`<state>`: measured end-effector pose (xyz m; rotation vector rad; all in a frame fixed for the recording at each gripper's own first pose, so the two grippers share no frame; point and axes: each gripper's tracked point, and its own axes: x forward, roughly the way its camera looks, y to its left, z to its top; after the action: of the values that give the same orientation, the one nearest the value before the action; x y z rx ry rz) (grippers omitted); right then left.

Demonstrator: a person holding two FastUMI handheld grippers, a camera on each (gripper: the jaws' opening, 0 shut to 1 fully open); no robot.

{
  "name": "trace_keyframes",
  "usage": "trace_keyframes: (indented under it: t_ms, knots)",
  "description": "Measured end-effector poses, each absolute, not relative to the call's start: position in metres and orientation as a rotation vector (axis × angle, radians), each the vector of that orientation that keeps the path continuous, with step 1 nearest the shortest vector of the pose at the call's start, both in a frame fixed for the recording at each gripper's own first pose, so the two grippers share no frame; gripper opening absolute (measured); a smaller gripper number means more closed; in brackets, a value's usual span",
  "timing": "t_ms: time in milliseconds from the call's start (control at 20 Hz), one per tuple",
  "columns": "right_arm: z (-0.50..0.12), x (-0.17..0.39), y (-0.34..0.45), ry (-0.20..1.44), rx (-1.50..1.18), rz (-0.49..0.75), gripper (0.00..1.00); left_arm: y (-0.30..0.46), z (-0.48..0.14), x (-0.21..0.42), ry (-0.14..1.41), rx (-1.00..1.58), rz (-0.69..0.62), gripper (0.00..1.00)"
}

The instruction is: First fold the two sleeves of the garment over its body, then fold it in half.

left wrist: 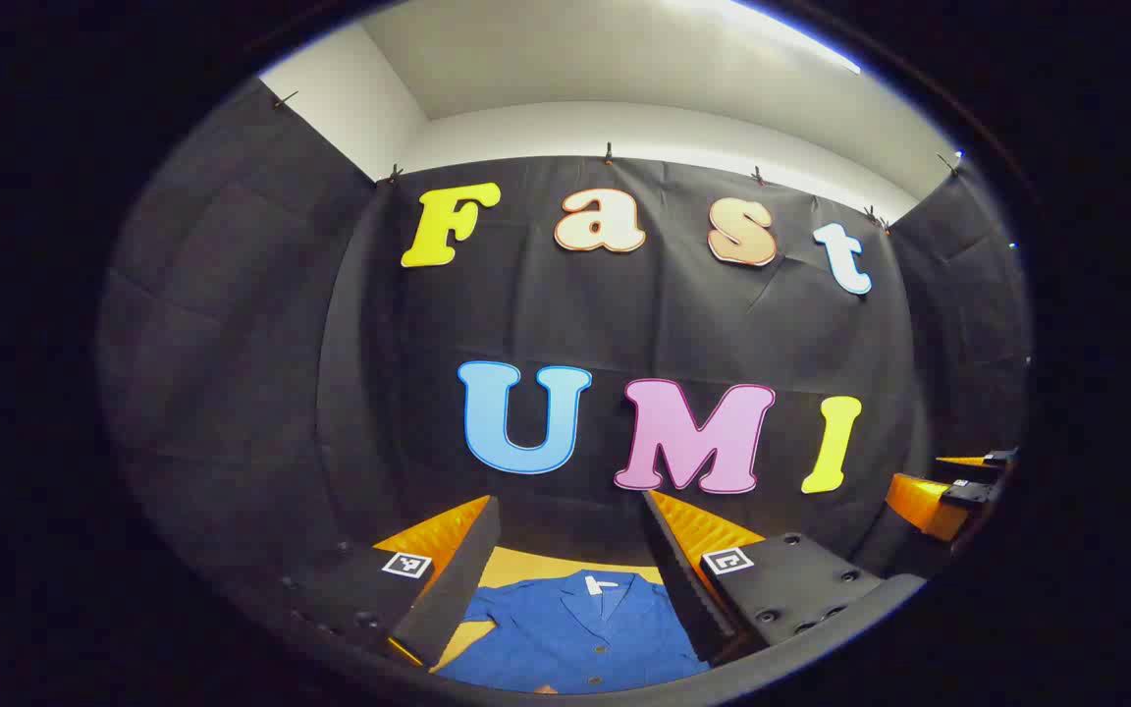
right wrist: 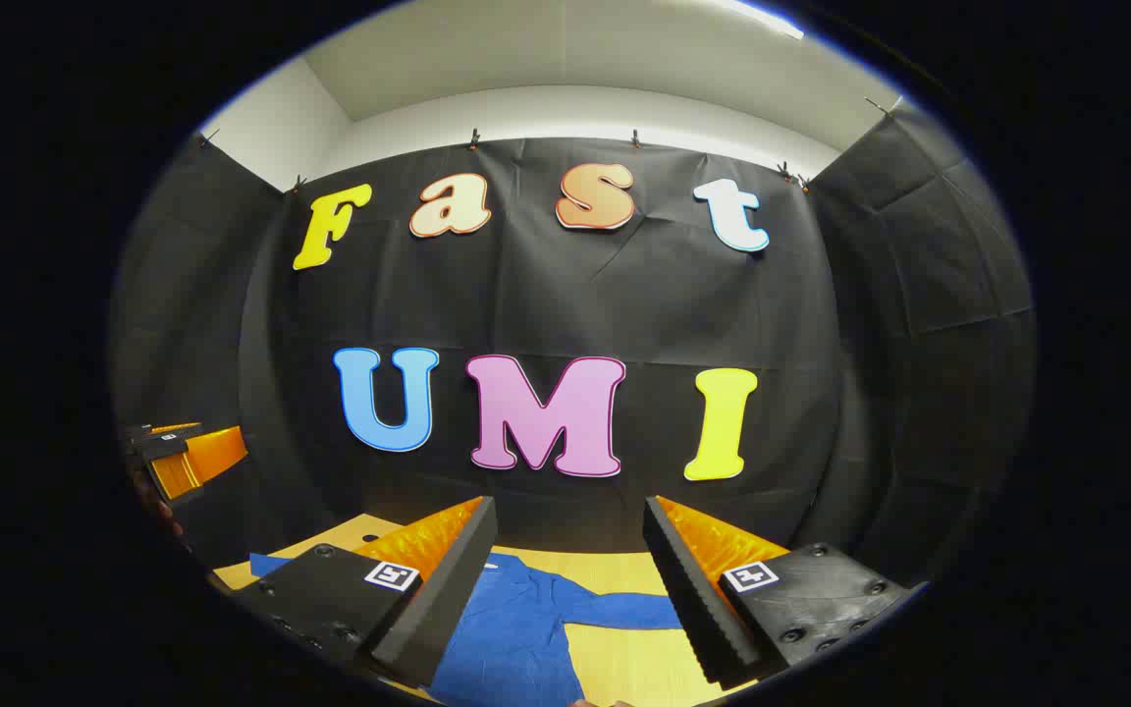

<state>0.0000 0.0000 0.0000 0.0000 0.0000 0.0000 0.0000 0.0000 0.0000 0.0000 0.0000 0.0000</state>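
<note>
A blue buttoned shirt (left wrist: pixel 575 628) lies flat on the yellow table (left wrist: pixel 526 567), collar toward the far wall. In the left gripper view my left gripper (left wrist: pixel 570 516) is open, held above the shirt's collar, nothing between its fingers. In the right gripper view the shirt (right wrist: pixel 516 633) shows with one sleeve (right wrist: pixel 624 611) stretched out sideways across the table (right wrist: pixel 624 668). My right gripper (right wrist: pixel 570 511) hangs open above that sleeve and holds nothing. Each view catches the other gripper at its edge: the right gripper (left wrist: pixel 958 486) and the left gripper (right wrist: pixel 178 452).
Black cloth walls close the booth on three sides, just behind the table's far edge. Bare yellow tabletop (right wrist: pixel 330 540) shows beside the shirt.
</note>
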Motion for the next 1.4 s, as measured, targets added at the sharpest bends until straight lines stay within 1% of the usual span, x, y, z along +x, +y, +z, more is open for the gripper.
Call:
trace_keyframes:
  t_ms: [50,100,250,300,350,400,450,500,550,700,750,800,850,900,1000,1050,1150,1200,1300,1350,1400]
  knots:
    - [0.002,0.001,0.002,0.0,0.005,0.003,1.0,-0.002,0.0,0.001,0.006,0.018,-0.004,0.82]
    - [0.004,0.001,0.002,-0.002,0.005,0.005,0.96,-0.002,-0.002,0.002,0.013,0.033,-0.002,0.82]
    - [0.012,0.004,0.005,-0.024,-0.018,0.013,0.96,-0.014,-0.006,0.002,0.027,0.026,-0.05,0.82]
    - [0.013,0.004,0.006,-0.025,-0.021,0.016,0.92,-0.012,-0.007,0.003,0.03,0.024,-0.048,0.83]
    - [0.012,0.004,0.007,-0.025,-0.026,0.019,0.92,-0.008,-0.009,0.004,0.032,0.023,-0.037,0.82]
    - [0.011,0.004,0.008,-0.022,-0.031,0.024,0.96,-0.006,-0.009,0.006,0.034,0.018,-0.031,0.83]
    - [0.01,0.004,0.007,-0.022,-0.037,0.024,0.96,-0.006,-0.011,0.005,0.037,0.011,-0.03,0.82]
    - [0.011,0.005,0.005,-0.024,-0.046,0.019,0.92,-0.004,-0.013,0.007,0.043,0.001,-0.025,0.82]
    - [0.012,0.005,0.003,-0.027,-0.049,0.016,0.96,-0.004,-0.012,0.008,0.044,-0.003,-0.026,0.82]
    - [0.004,0.006,-0.002,-0.004,-0.045,0.005,0.96,-0.012,-0.01,0.007,0.023,-0.032,-0.062,0.82]
    - [0.004,0.007,-0.005,-0.004,-0.05,-0.002,0.92,-0.011,-0.009,0.007,0.019,-0.021,-0.057,0.82]
    - [0.003,0.008,-0.008,-0.004,-0.052,-0.005,0.96,-0.008,-0.009,0.008,0.016,-0.006,-0.046,0.83]
    - [0.002,0.009,-0.006,0.0,-0.05,0.0,0.95,-0.008,-0.007,0.008,0.014,0.003,-0.042,0.83]
    - [0.0,0.01,-0.005,0.01,-0.05,0.006,0.99,-0.011,-0.006,0.008,0.014,-0.001,-0.05,0.83]
    - [-0.002,0.013,-0.012,0.018,-0.06,-0.002,1.0,-0.014,-0.007,0.008,0.014,-0.004,-0.057,0.83]
    - [-0.002,0.014,-0.015,0.018,-0.062,-0.006,0.96,-0.014,-0.008,0.008,0.017,-0.001,-0.057,0.83]
    - [-0.003,0.019,-0.023,0.016,-0.072,-0.004,0.96,-0.017,-0.009,0.01,0.022,-0.005,-0.064,0.82]
    - [-0.004,0.022,-0.031,0.021,-0.087,-0.01,0.92,-0.018,-0.011,0.01,0.024,-0.011,-0.072,0.82]
    - [-0.001,0.032,-0.052,0.027,-0.134,-0.041,1.0,-0.018,-0.012,0.013,0.025,-0.017,-0.086,0.82]
    - [0.003,0.039,-0.062,0.027,-0.153,-0.056,0.96,-0.017,-0.012,0.015,0.026,-0.016,-0.089,0.82]
    - [0.007,0.044,-0.067,0.034,-0.162,-0.062,0.96,-0.016,-0.014,0.016,0.026,-0.016,-0.092,0.82]
